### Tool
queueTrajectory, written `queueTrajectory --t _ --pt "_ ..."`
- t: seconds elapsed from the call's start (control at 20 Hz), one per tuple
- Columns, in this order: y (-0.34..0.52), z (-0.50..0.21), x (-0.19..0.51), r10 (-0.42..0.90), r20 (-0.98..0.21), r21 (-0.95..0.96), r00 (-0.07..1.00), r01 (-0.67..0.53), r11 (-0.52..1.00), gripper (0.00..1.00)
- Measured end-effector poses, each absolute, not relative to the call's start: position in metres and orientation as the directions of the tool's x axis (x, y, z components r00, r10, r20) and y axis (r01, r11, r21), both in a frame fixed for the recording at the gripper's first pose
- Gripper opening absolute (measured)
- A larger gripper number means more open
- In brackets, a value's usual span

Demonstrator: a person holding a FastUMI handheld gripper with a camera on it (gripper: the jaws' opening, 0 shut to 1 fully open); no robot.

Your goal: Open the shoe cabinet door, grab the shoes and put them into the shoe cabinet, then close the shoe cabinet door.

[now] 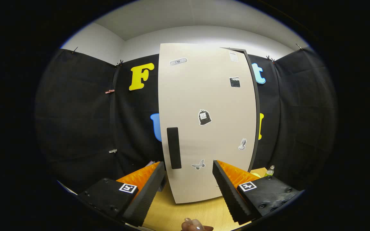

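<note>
The shoe cabinet (251, 106) stands upright just ahead of my fingers, its pale beige door (204, 128) facing me with several small stickers on it. A dark vertical handle (173, 147) sits near the door's lower left edge, slightly left of the gap between my fingers. A thin dark cabinet edge shows along the door's right side, so the door looks nearly shut. My gripper (188, 183) is open, its fingers apart and holding nothing, close in front of the door's lower part.
The cabinet rests on a light wooden tabletop (185, 211). A small bottle (270, 170) stands on the table to the cabinet's right, beyond my right finger. A person's fingertips (194, 225) show at the table's near edge.
</note>
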State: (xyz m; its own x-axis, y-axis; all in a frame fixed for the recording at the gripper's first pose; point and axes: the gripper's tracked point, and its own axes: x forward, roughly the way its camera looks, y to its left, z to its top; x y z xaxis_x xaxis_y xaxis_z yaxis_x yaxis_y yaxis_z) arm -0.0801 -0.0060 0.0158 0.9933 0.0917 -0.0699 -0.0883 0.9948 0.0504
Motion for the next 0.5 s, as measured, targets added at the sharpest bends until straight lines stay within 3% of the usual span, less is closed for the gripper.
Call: queueTrajectory --t 0.5 --pt "-0.0016 0.0175 -0.0807 0.072 -0.063 0.033 0.995 -0.070 0.997 0.99"
